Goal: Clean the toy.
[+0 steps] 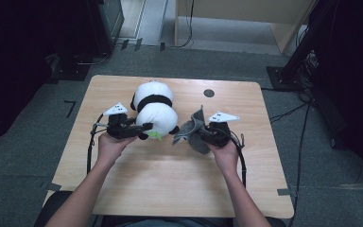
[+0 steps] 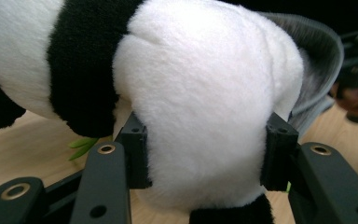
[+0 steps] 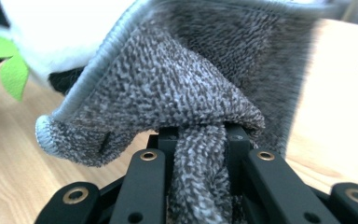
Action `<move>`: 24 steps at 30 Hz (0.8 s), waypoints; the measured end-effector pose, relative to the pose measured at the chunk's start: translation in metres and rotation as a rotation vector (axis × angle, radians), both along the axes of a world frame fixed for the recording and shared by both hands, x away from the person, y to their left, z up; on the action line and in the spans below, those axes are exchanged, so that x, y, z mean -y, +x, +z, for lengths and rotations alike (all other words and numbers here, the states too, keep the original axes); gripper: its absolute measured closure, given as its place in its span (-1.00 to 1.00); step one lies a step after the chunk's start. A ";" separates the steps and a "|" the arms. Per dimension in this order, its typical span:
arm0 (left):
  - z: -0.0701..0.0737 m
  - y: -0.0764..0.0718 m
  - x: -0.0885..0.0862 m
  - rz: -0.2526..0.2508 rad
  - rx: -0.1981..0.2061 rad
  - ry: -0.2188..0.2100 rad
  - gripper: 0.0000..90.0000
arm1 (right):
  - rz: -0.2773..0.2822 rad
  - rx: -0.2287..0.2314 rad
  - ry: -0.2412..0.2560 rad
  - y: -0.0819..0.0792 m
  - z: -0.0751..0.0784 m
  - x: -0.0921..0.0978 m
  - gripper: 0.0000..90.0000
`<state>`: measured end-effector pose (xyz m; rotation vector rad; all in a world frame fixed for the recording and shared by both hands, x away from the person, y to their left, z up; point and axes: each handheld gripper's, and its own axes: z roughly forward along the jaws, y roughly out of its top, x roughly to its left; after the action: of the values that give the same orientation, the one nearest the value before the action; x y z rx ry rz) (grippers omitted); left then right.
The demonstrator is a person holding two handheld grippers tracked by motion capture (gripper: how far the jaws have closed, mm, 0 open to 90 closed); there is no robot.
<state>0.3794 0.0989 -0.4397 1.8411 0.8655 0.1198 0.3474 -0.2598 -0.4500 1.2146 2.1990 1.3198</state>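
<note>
Grey carpet and dark equipment ring our wooden counter (image 1: 137, 189). At left, the left tongs (image 1: 144, 126) are spread wide around the panda plush (image 1: 155, 111), jaws pressing its white lower body on both sides, so the toy is held in the middle of the counter. At right, the right tongs (image 1: 202, 135) are pinched nearly closed on a fold of the grey cloth (image 1: 191, 128), which hangs just beside the plush. We judge wiping is the step: keep the left squeeze steady, sweep the cloth gently over the fur, and avoid dragging the toy.
</note>
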 end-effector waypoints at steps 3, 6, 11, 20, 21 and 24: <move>-0.002 0.004 -0.008 0.020 -0.005 -0.021 0.09 | -0.027 0.013 0.000 0.000 0.005 0.011 0.70; -0.003 0.008 -0.014 0.034 -0.012 -0.014 0.09 | -0.051 0.024 -0.006 0.003 0.008 0.020 0.70; -0.007 0.014 -0.025 0.050 0.003 -0.015 0.08 | -0.092 0.017 -0.018 0.008 0.009 0.035 0.69; -0.012 0.028 -0.044 0.101 -0.019 -0.020 0.08 | -0.174 0.003 -0.017 0.016 0.003 0.070 0.69; -0.013 0.030 -0.047 0.111 -0.025 -0.029 0.08 | -0.182 0.002 -0.017 0.017 0.002 0.073 0.68; -0.015 0.033 -0.054 0.131 -0.022 -0.030 0.08 | -0.203 -0.005 -0.020 0.019 -0.002 0.083 0.67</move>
<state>0.4129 0.1532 -0.4543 1.7607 0.9984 0.1680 0.3664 -0.3431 -0.4519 1.3932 2.0250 1.2118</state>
